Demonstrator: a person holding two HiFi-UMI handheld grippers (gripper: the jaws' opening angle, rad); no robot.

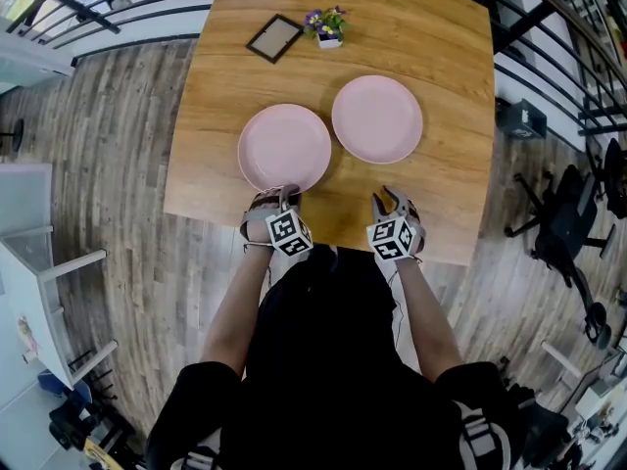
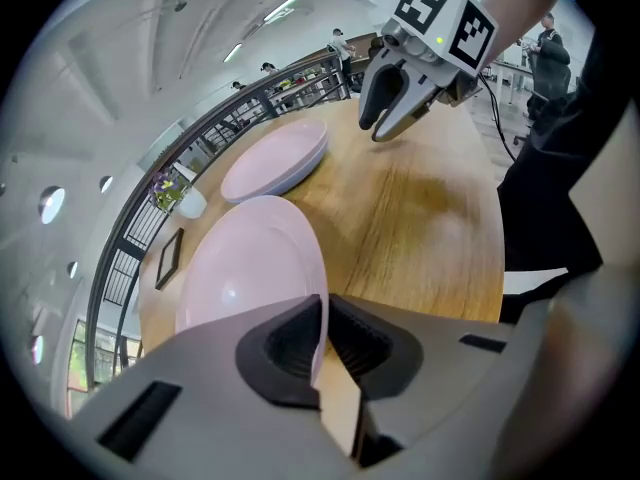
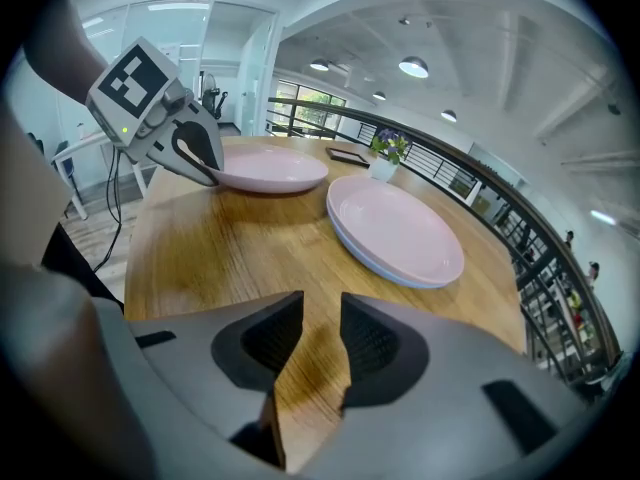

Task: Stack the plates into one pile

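Observation:
Two pink plates lie side by side on the wooden table (image 1: pixel 441 194). The left plate (image 1: pixel 284 147) (image 2: pixel 250 268) is the nearer one, and my left gripper (image 1: pixel 283 200) (image 2: pixel 318 343) is shut on its near rim; the thin edge sits between the black pads. The right plate (image 1: pixel 377 117) (image 3: pixel 395 230) lies flat a little farther back, just clear of the left plate. My right gripper (image 1: pixel 385 202) (image 3: pixel 322 343) hovers over bare wood near the table's front edge, short of that plate. Its jaws stand slightly apart with nothing between them.
A dark picture frame (image 1: pixel 274 37) and a small pot of flowers (image 1: pixel 327 25) stand at the table's far side. Black railings run behind the table. An office chair (image 1: pixel 573 228) stands on the floor to the right, and white furniture (image 1: pixel 29 262) to the left.

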